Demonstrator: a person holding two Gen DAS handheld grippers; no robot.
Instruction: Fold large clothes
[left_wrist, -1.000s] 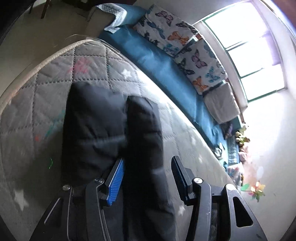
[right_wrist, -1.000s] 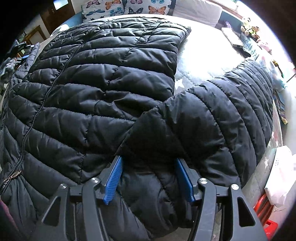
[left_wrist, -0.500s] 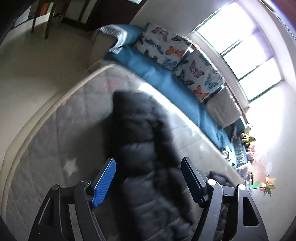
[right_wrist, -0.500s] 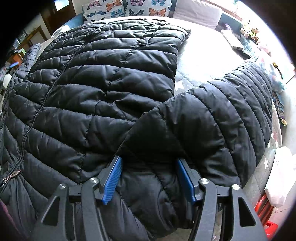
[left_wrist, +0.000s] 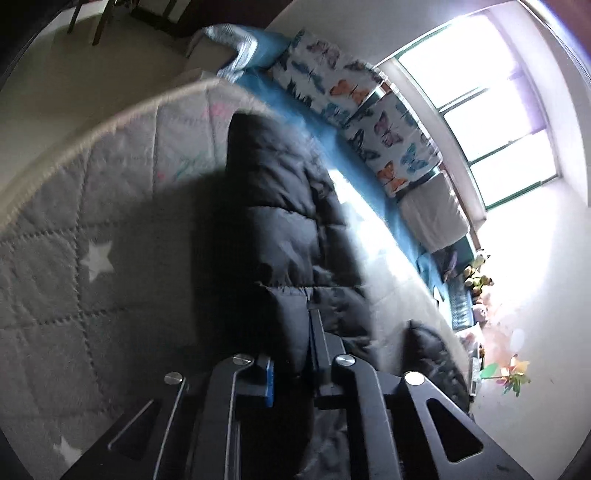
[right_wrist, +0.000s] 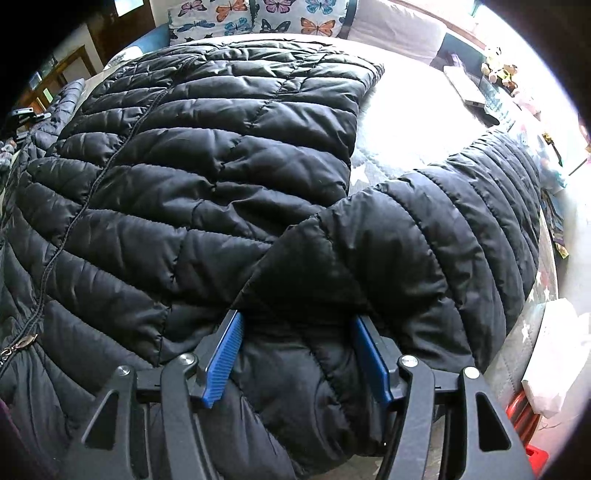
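Left wrist view: the left gripper is clamped on a sleeve of the black puffer jacket, its jaws drawn tight together on a thin pinch of padded fabric. The sleeve runs forward from the grip, over the grey quilted bedcover with white stars, toward butterfly-print cushions under a bright window. The picture is blurred. The step in hand looks like folding this sleeve in over the body; the next move calls for carrying it across and laying it flat before letting go.

Right wrist view: the right gripper sits over the shoulder of the puffer jacket, its jaws spread wide with fabric between them; whether the blue pads press the cloth I cannot tell. The jacket lies front up, its zipper closed, covering most of the bed. The other sleeve curves away to the right, still unfolded. It needs the same fold inward.

Only this view shows the jacket's whole body; only the left view shows the firm grip.
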